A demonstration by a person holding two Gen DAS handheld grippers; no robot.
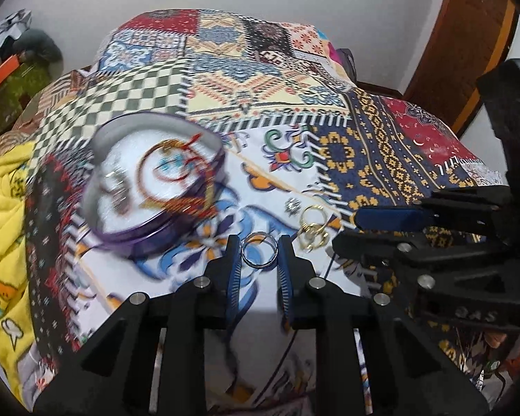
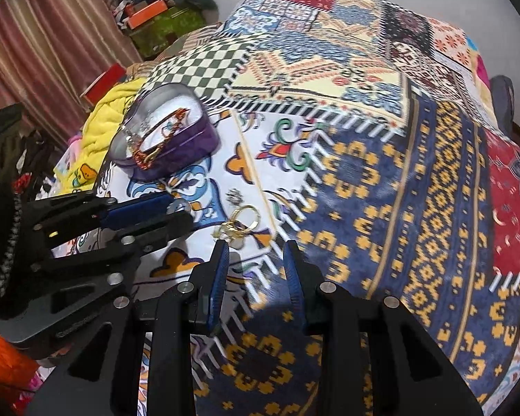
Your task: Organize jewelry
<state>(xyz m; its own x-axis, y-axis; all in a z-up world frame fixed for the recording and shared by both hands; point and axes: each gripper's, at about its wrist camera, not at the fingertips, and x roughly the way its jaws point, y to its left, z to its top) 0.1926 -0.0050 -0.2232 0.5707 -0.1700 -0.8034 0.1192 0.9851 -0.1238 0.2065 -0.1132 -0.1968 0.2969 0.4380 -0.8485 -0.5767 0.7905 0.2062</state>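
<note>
Far left: purple tin on the patchwork bedspread, open, white-lined, already holding bangles and some small silver pieces. Blurred in the left wrist view, so contents not countable.

Centre: silver ring lying flat on the bedspread, bracketed by the left gripper. Fingers drawn in to either side of the band, at or almost at its edge; true contact not readable, no lift visible, so counted as not yet grasping. Best handled by squeezing across the widest line of the ring, keeping tips low so the band does not skate out over soft cloth, then lifting straight before swinging left to the tin.

Just right of it: gold rings in a small tangle, a small silver piece beside them. Worth avoiding a snag while lifting.

Right: right gripper hanging over the bedspread just short of the gold rings, fingers parted with nothing between them. Better held back until the left clears.
</note>
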